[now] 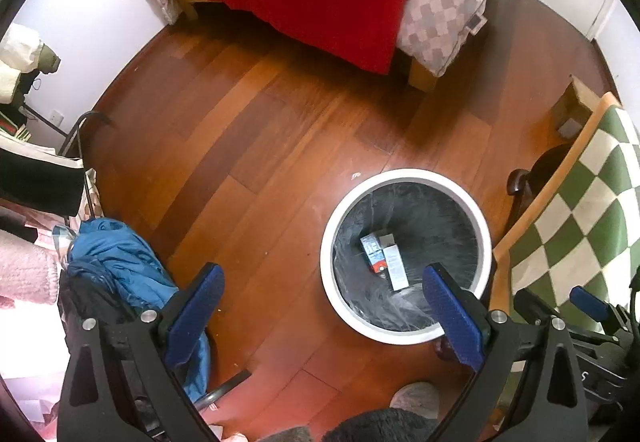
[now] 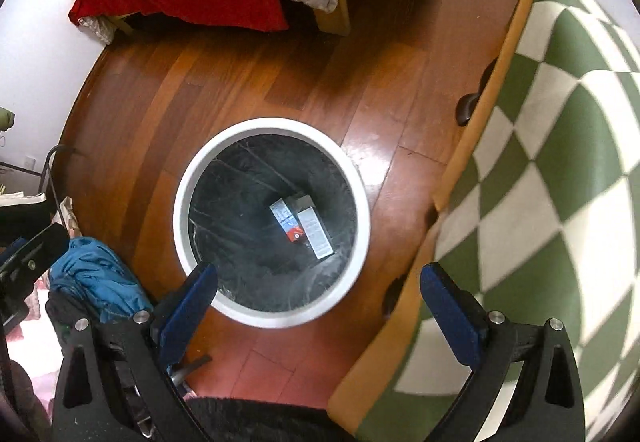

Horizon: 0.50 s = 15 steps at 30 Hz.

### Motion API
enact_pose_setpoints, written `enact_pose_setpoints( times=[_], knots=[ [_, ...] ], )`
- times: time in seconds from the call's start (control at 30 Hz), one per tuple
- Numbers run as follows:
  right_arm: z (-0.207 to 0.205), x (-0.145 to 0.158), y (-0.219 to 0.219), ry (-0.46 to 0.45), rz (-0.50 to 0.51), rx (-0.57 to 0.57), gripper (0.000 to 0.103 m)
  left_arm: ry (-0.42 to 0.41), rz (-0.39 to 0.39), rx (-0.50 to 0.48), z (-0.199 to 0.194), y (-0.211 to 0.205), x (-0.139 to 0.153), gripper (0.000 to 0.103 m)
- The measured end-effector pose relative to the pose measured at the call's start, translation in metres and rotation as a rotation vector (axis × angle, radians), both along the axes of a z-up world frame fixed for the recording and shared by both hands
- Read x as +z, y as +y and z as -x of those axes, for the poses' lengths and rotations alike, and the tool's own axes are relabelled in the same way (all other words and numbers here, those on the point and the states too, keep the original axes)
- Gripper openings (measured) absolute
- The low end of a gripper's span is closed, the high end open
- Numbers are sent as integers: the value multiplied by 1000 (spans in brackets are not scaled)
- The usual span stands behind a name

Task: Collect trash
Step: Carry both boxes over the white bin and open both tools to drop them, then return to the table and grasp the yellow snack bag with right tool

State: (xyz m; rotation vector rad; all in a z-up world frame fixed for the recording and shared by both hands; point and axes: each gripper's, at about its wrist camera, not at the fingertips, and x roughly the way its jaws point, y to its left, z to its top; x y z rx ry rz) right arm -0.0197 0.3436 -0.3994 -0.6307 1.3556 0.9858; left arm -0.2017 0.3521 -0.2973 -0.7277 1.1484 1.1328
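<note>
Boxes (image 2: 302,224) lie inside bin (image 2: 182,210), grippers gaping.

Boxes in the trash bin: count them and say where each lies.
2, perhaps more hidden. A red-and-blue box lies on the black liner at the bottom of the white bin; a white box lies alongside it, touching its right side.

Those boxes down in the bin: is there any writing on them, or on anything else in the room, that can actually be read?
Nothing can be quoted with any certainty.
Blue and red box in the bin: large white characters on the blue part, too blurred to read.
White box beside it: fine grey print, too small to read.
Tag on the checked quilt: blurred.
Grippers, floor, green checked cloth: no writing seen.
</note>
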Motion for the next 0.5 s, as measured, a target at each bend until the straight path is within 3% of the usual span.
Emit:
enact_pose_setpoints(
  times=[0.5],
  knots=[
    [1,126,-70,-31,-182,-7,102,-128,-100,-21,15,-60,103,101]
  ],
)
